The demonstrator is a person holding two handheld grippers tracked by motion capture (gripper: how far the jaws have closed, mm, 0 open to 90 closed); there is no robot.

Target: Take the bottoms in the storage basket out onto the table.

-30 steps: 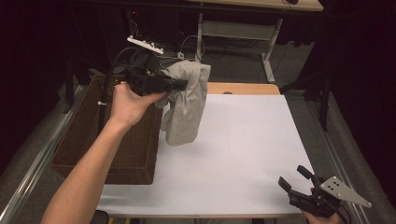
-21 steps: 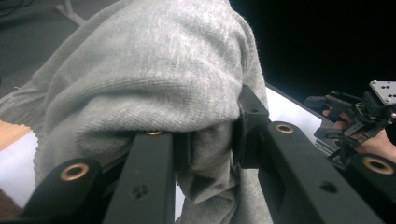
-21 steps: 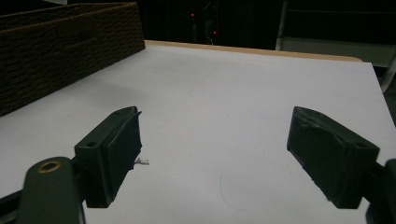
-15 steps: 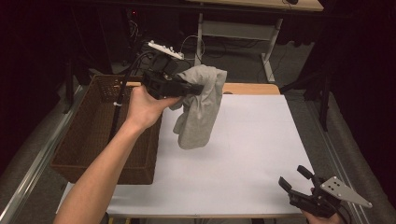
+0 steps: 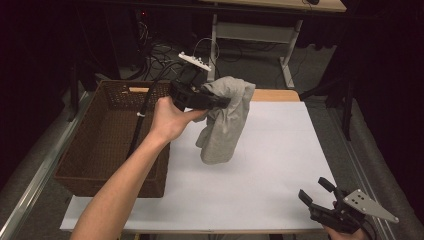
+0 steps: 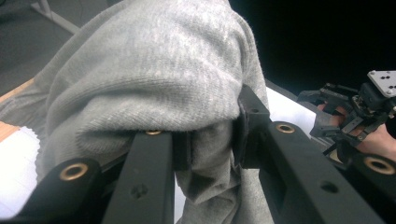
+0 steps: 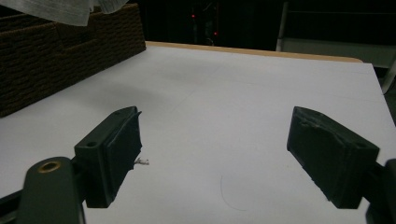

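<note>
High view, cloth: a grey knitted cloth (image 5: 225, 120) hangs in the air from the left tongs (image 5: 220, 102), above the white counter (image 5: 280, 150) and just beside the basket's right wall, its lower end clear of the surface.
High view, handling: it droops in loose folds, so I judge it soft, light and limp, not fragile; it will sag and swing wherever it is not held.
High view, basket: a brown wicker basket (image 5: 80, 165) stands on the left of the counter; the part of its inside that shows looks bare, though the forearm hides some of it.
High view, right tongs: the right tongs (image 5: 316, 191) rest low at the counter's near right corner, well apart from the cloth, jaws spread.
Left gripper view, grip: the left tongs (image 6: 210, 140) are clamped on a bunched fold of the cloth (image 6: 154, 79), which bulges over both jaws and trails down between them.
Left gripper view, where to hold: a thick gathered fold like this one seems the safe place; a thin edge would likely slip out.
Right gripper view, tongs: the right tongs (image 7: 212, 154) stand wide with nothing between the pads, only bare counter (image 7: 233, 107) ahead.
Right gripper view, basket: the basket (image 7: 60, 51) wall rises at far left, with the hem of the cloth (image 7: 56, 9) at the top edge above it.
</note>
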